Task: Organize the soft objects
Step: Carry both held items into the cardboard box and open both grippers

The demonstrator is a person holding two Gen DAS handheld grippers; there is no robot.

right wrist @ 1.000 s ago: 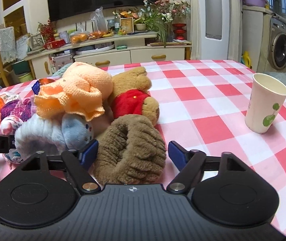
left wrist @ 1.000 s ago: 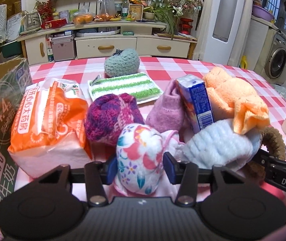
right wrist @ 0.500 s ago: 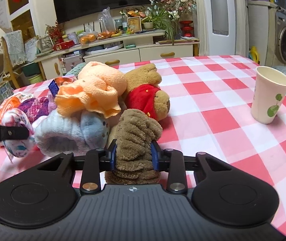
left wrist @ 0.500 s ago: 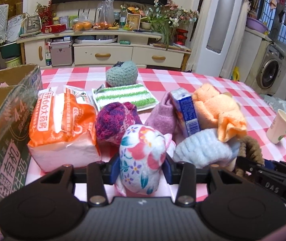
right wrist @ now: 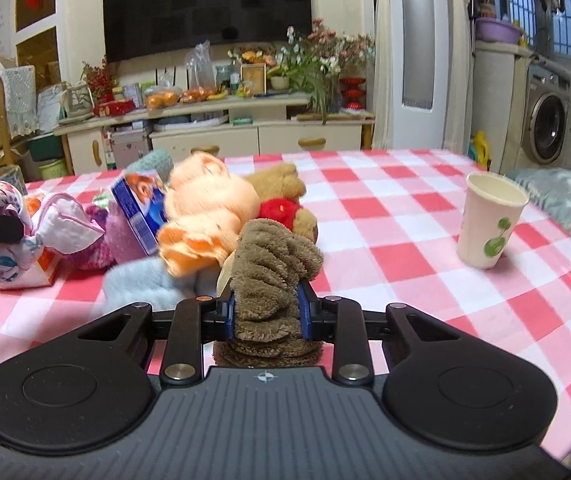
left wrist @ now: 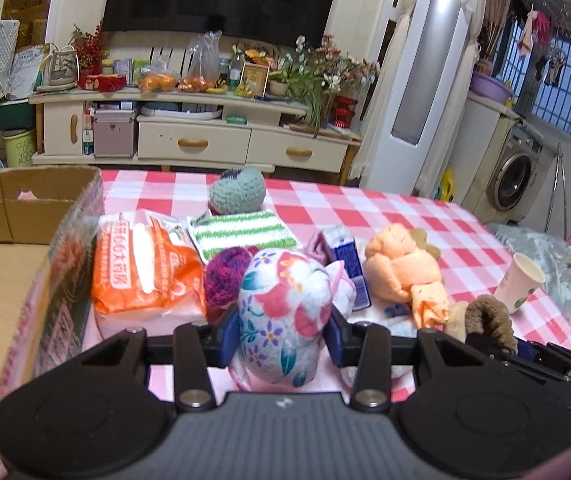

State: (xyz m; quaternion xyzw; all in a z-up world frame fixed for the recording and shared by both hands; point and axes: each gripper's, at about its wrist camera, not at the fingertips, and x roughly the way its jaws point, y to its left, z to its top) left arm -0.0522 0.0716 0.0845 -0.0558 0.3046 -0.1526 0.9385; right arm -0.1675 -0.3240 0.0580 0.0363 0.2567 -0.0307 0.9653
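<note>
In the left wrist view, the left gripper [left wrist: 281, 338] is clamped on the floral pouch [left wrist: 285, 312], both blue pads pressed into its sides; a second ago the jaws stood a little wider around it while it sat low among the pile, and now it rides higher against the pile, so it looks lifted clear. The box [left wrist: 13, 248], which a second ago showed only its printed side, now shows its open cardboard inside at the left, with its near wall just beside the orange pack [left wrist: 141, 276]; that is probably where the pouch goes. The way over runs across that wall's top edge, so the pouch needs to pass above it. In the right wrist view, the right gripper [right wrist: 265, 314] has just been closing and now squeezes the brown plush roll [right wrist: 273, 276], which bulges above and below the pads; a second ago the jaws were wide on either side of it. The roll appears raised off the cloth, so both soft things seem in hand at once. Close behind it lie the peach towel [right wrist: 205, 216], the bear [right wrist: 285, 204] and the blue carton [right wrist: 141, 208]. To the right the checked table [right wrist: 385, 240] is bare as far as the paper cup [right wrist: 489, 224], which stands well apart near the table's right edge.
</note>
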